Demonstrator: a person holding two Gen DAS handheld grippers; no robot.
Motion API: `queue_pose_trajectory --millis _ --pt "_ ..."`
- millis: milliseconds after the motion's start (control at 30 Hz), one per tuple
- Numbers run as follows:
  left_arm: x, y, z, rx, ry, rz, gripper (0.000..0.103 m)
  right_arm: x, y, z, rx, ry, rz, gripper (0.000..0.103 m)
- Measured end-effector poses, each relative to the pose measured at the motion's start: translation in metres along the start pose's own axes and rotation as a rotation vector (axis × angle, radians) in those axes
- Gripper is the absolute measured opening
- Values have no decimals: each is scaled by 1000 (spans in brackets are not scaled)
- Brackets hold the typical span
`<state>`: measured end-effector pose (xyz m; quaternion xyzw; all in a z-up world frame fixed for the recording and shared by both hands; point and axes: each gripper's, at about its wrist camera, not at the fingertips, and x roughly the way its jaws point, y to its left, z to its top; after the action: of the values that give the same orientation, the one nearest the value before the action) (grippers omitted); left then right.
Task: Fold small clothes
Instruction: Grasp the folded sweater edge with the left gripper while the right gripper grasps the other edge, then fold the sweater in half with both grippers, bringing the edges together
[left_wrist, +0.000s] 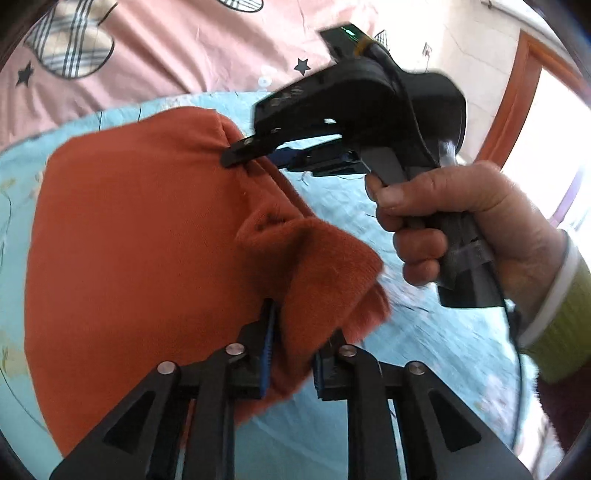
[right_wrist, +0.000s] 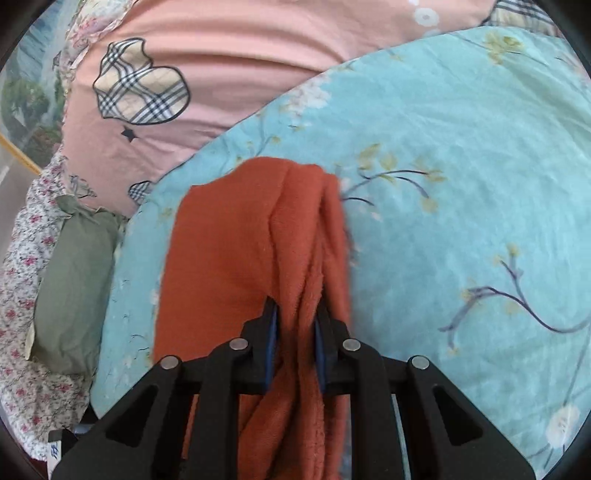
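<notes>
An orange fleece garment (left_wrist: 140, 236) lies on a light blue floral sheet (left_wrist: 424, 332), partly lifted. My left gripper (left_wrist: 295, 332) is shut on a bunched fold of its near edge. My right gripper (left_wrist: 236, 157), held in a hand, is clamped on the garment's far edge in the left wrist view. In the right wrist view the right gripper (right_wrist: 295, 317) is shut on a thick bundle of the orange garment (right_wrist: 240, 240), which stretches away over the blue sheet (right_wrist: 461, 184).
A pink quilt with plaid hearts (right_wrist: 192, 74) lies behind the blue sheet. A green pillow (right_wrist: 74, 288) and floral fabric (right_wrist: 33, 376) are at the left. An orange door frame (left_wrist: 517, 92) stands at the right.
</notes>
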<state>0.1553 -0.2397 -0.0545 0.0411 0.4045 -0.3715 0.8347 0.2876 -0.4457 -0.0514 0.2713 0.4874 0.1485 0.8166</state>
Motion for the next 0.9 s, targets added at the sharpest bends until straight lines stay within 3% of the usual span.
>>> queue_pose_trajectory --millis 67,100,133,167,233,300,367,433,600,767,800,833,900 --pt "-20 10 -4 -42 1 -57 22 -13 -2 -5 16 -34 -34 28" --pt "-29 15 -5 -63 0 -77 30 -20 -2 -9 21 -48 -60 35" --pt "-39 22 -8 -92 -1 -91 45 -28 -2 -13 29 -63 -71 50" --pt "-49 28 -12 -121 -9 -87 57 -35 -3 -17 37 -74 -57 59" --pt "-66 53 -14 -183 -25 -39 63 -44 -2 -26 57 -87 7 82" --pt "-76 80 -14 -255 -27 7 66 -44 0 -33 61 -65 52 86" --pt "-82 117 -13 -360 -36 35 74 -38 4 -38 55 -29 82 87" --pt "-78 151 -9 -450 -26 49 76 -28 8 -41 38 9 91 87" --pt "-41 207 2 -602 53 -74 76 -3 -3 -39 81 62 79 87" --pt "-16 209 14 -556 79 -137 74 7 -12 -36 100 82 136 86" --pt "-12 202 14 -533 87 -137 74 8 -13 -36 98 88 142 80" --pt "-7 197 18 -500 90 -124 71 11 -13 -36 94 102 135 65" --pt "-2 191 20 -455 92 -109 53 19 -13 -37 102 139 124 44"
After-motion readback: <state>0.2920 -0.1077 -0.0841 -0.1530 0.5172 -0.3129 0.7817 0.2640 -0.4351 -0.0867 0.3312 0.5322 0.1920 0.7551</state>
